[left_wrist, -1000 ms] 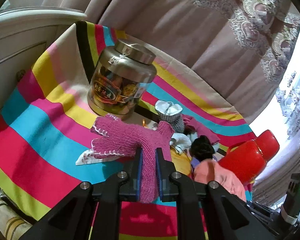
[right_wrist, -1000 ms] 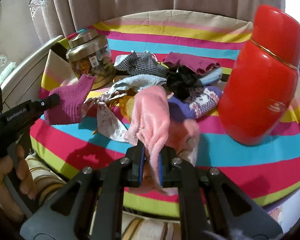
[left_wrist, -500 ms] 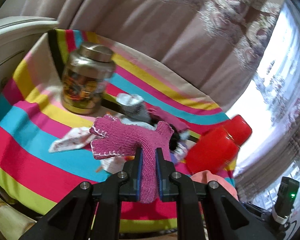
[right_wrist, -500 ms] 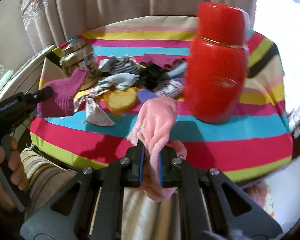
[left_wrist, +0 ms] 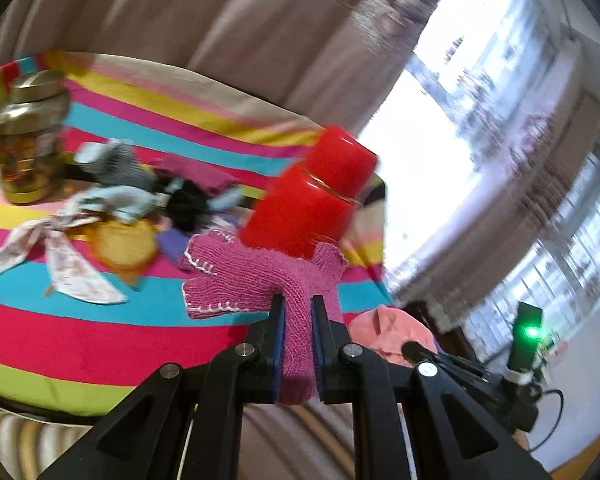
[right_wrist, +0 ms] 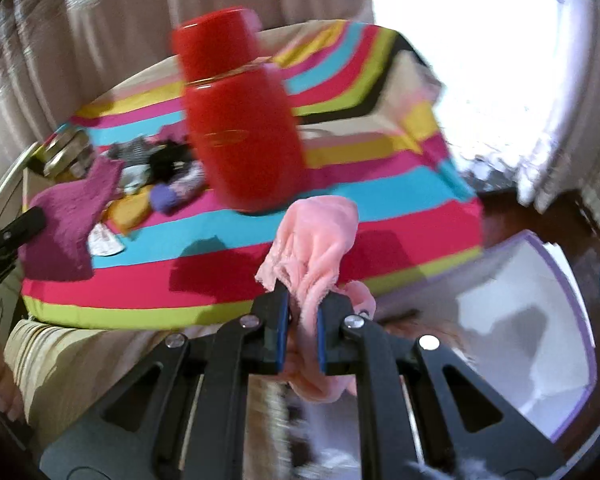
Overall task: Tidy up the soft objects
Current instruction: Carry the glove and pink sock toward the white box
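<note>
1. At the far left, a glass jar [left_wrist: 28,140] with a metal lid is standing on a table covered by a striped cloth [left_wrist: 100,320] in pink, blue, yellow and green.
2. Just right of the jar, a heap of small soft items [left_wrist: 140,200] is lying on the cloth: a grey checked piece, a pale blue one, a black one, a yellow one and a white patterned strip.
3. The left gripper [left_wrist: 298,308] is pinching a magenta knitted glove [left_wrist: 256,276] between its nearly closed jaws; the glove is hanging in the air in front of the table's near edge, its white-stitched cuff pointing left.
4. Behind the glove, a red flask [left_wrist: 316,200] is standing upright on the cloth.
5. To the right of the left gripper, the right gripper [right_wrist: 302,304] is clamping a pink fleecy sock [right_wrist: 316,236], held off the table beyond its near edge.
6. At the lower right, a white box with a purple rim [right_wrist: 572,280] is sitting below table level.
7. Beige curtains [left_wrist: 180,20] and a bright window are filling the background; both views are blurred.
</note>
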A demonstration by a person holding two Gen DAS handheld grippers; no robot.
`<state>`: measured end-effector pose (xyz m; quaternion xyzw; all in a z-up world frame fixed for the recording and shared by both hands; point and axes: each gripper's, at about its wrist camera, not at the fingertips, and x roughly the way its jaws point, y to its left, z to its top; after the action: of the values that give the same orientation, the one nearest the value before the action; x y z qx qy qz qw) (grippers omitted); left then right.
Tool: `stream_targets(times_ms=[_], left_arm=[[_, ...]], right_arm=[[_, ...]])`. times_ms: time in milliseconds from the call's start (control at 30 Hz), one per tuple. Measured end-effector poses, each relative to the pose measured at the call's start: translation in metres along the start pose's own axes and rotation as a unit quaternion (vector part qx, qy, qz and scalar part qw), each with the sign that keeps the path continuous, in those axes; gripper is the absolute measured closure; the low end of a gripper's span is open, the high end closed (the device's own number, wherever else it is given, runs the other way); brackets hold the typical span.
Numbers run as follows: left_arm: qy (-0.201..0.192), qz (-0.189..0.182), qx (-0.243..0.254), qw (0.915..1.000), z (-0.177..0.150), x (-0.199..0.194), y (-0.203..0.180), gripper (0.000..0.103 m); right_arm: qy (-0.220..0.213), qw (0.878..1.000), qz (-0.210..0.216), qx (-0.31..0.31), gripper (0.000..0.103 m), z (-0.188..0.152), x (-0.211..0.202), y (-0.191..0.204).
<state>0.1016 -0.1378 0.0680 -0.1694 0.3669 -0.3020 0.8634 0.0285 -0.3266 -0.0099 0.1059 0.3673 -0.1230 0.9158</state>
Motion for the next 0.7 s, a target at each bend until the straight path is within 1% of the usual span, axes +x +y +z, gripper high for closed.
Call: stream_targets(times_ms=[167, 267, 400, 533, 633, 667, 700], left_arm=[[0.037, -0.035, 0.029, 0.9983, -0.012, 0.02, -0.038, 0.09], [0.059, -0.054, 0.046, 0.9957, -0.022, 0.032, -0.059, 0.09], [0.087, -0.085, 0.067, 0.9903, -0.035, 0.042, -0.085, 0.09], [0.12, -0.129, 0.092, 0.9801, -0.048, 0.051, -0.108, 0.09], [0.156, -0.156, 0.107, 0.9695, -0.058, 0.061, -0.122, 0.085], [0.166, -0.158, 0.109, 0.9672, -0.062, 0.065, -0.124, 0.079], [0.172, -0.159, 0.111, 0.966, -0.064, 0.067, -0.125, 0.072]], right_arm=[[-0.001, 0.999, -0.032, 0.037, 0.089, -0.004, -0.009, -0.043], [-0.009, 0.997, -0.055, 0.045, 0.089, -0.004, -0.017, -0.063], [-0.021, 0.995, -0.081, 0.056, 0.089, -0.001, -0.027, -0.083], [-0.027, 0.992, -0.104, 0.069, 0.089, 0.001, -0.033, -0.102], [-0.028, 0.989, -0.12, 0.085, 0.088, 0.0, -0.035, -0.114], [-0.025, 0.988, -0.122, 0.094, 0.086, 0.0, -0.034, -0.12], [-0.023, 0.987, -0.123, 0.098, 0.081, -0.001, -0.034, -0.124]])
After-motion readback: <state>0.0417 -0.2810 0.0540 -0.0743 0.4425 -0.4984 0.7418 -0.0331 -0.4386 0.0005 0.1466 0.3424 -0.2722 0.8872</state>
